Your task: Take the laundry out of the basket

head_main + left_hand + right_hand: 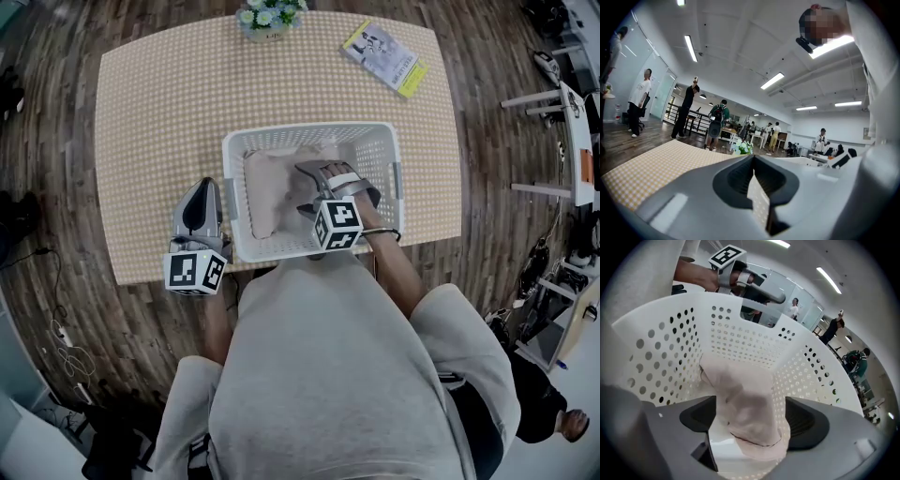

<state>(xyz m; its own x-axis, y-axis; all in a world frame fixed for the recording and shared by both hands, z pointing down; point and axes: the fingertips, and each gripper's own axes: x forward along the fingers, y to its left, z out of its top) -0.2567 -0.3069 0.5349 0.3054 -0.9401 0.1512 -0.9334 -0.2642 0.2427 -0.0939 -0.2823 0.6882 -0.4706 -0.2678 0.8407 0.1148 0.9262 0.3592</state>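
Beige laundry (272, 187) is seen lying inside the white basket (309, 131) on the tabletop (159, 103). Lowered into it, the right tongs (750, 425) are spread wide, cloth between the jaws, not pinched. Beside the basket, the left tongs (208, 187) are seen closed and empty.

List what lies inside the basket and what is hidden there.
A beige cloth lies in the basket, with the open right tongs around a fold. Anything beneath the cloth is covered.
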